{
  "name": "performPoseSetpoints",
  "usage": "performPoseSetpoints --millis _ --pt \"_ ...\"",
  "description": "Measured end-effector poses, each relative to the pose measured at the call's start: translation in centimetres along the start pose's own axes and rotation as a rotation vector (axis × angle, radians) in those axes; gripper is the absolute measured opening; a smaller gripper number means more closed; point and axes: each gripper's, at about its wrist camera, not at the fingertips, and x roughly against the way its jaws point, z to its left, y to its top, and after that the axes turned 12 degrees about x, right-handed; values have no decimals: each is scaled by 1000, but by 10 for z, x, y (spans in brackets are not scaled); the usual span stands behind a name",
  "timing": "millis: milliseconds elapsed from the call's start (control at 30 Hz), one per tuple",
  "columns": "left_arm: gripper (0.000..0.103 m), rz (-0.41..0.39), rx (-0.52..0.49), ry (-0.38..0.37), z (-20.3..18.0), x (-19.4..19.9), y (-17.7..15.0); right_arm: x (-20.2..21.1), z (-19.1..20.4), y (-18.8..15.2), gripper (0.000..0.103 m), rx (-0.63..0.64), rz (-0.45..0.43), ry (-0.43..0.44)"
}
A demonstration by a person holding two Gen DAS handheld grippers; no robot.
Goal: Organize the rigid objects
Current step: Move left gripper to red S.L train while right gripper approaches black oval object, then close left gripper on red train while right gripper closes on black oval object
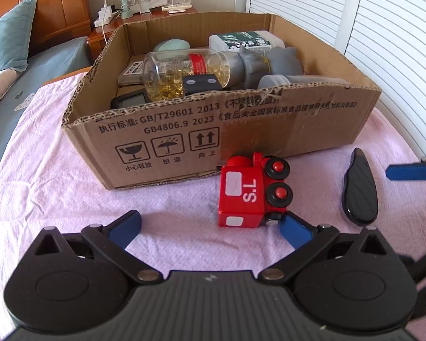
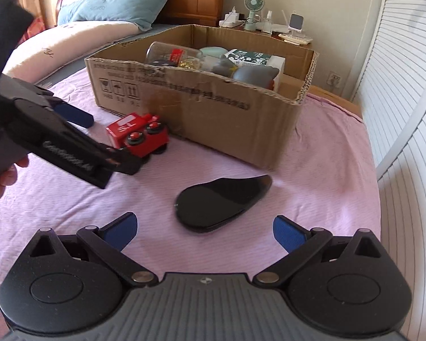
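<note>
My left gripper (image 1: 210, 228) gapes beside the red toy train (image 1: 252, 190); my right gripper (image 2: 204, 228), also spread, faces the black tray (image 2: 221, 204).

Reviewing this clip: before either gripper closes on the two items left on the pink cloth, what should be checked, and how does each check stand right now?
1. Left gripper open: ok, jaws spread wide.
2. Right gripper open: ok.
3. Red wooden toy train between the left fingers: not ok, it lies on its side, off to the right, touching the right blue pad.
4. Black teardrop-shaped glossy plate lined up with the right gripper: ok, it lies flat just ahead of the fingers.
5. Room in the brown cardboard box: cannot tell; it already holds a clear capsule jar and other items.
</note>
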Motion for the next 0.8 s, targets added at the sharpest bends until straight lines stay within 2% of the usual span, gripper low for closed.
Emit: performPoseSetpoints --millis 133,433,667,800 --pt "103 6 2 4 0 -1 2 -10 -18 2 103 36 -10 57" --pt "103 4 -5 -3 0 -1 2 -22 -26 17 103 139 -23 125" --pt "103 1 -12 -7 1 -1 0 -9 -2 16 103 223 15 239" --pt "102 1 -19 -13 0 -1 1 -4 12 12 103 244 14 228"
